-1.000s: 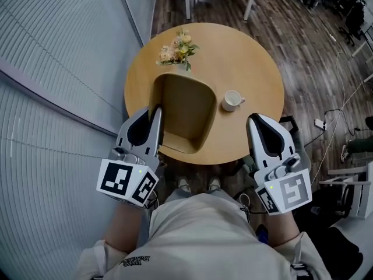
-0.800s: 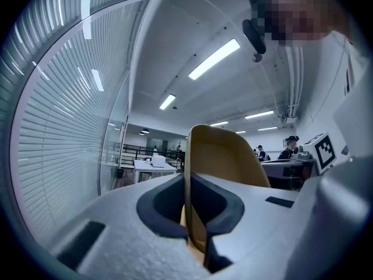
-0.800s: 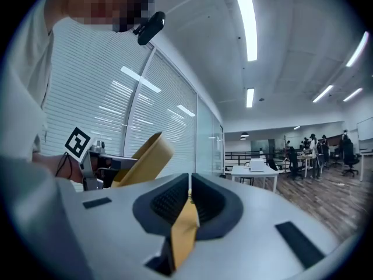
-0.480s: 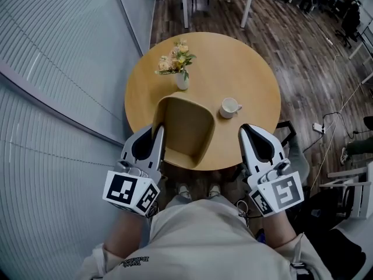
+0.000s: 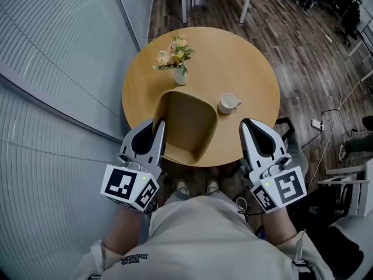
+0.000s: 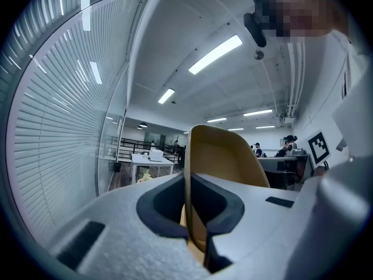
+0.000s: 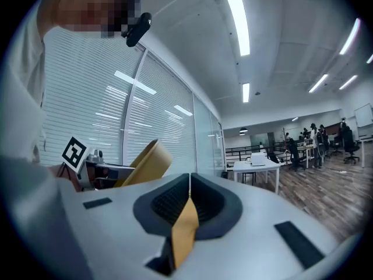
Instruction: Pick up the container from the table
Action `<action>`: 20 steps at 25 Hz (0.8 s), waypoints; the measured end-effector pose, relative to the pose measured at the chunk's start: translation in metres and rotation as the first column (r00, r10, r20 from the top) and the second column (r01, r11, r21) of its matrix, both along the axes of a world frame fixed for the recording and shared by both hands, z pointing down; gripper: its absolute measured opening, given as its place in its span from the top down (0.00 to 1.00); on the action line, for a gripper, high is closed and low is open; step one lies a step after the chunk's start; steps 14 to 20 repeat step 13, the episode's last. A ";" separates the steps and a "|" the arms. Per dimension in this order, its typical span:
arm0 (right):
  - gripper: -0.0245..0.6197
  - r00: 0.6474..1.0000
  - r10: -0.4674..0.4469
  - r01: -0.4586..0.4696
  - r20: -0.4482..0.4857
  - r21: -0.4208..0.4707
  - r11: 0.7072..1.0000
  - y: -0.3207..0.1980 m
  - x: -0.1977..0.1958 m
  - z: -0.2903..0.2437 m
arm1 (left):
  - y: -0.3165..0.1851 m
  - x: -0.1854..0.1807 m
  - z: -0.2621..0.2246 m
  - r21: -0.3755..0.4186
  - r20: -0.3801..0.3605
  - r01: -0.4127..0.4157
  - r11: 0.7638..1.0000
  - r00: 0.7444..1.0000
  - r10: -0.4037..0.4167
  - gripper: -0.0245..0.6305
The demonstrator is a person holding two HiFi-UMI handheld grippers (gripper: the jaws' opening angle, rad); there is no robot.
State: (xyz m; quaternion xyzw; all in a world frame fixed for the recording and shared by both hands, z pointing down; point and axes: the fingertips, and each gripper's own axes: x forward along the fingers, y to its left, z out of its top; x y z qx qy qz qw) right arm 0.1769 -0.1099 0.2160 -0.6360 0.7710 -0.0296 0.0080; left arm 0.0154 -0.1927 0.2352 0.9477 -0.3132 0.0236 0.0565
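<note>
Two handheld grippers sit low in the head view, above a round wooden table [image 5: 250,57] seen from overhead. The left gripper [image 5: 159,125], at lower left of the frame, has its jaws pressed together with nothing between them. Its tips lie just beside the left edge of a tan chair [image 5: 186,118] pushed in at the table's near side. In the left gripper view that chair's back rises upright just past the closed jaws. The right gripper [image 5: 248,123], at lower right, is likewise closed and empty (its own view shows the two dark pads meeting in a thin seam). Its tips show over the table's lower right part.

A white cup [image 5: 228,103] stands on the table near the centre of the frame, just right of the chair back and apart from both grippers. A small white vase [image 5: 180,76] holding pale flowers [image 5: 175,51] stands further up, toward the table's left. Slatted blinds [image 5: 52,69] fill the left of the frame, and dark wood floor [image 5: 303,45] the upper right
</note>
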 end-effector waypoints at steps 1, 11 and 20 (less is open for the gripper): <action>0.91 1.000 -0.003 0.003 -0.001 -0.002 1.000 -0.001 0.000 0.001 | 0.000 0.001 0.000 0.001 0.000 -0.001 1.000 1.000 0.001 0.92; 0.91 1.000 0.009 -0.009 -0.014 -0.009 1.000 -0.002 0.002 -0.001 | -0.004 0.001 0.003 -0.003 0.010 -0.004 1.000 1.000 0.004 0.92; 0.91 1.000 0.009 -0.009 -0.020 -0.007 1.000 -0.002 0.002 -0.002 | -0.003 0.000 0.005 -0.003 0.014 -0.004 1.000 1.000 0.005 0.92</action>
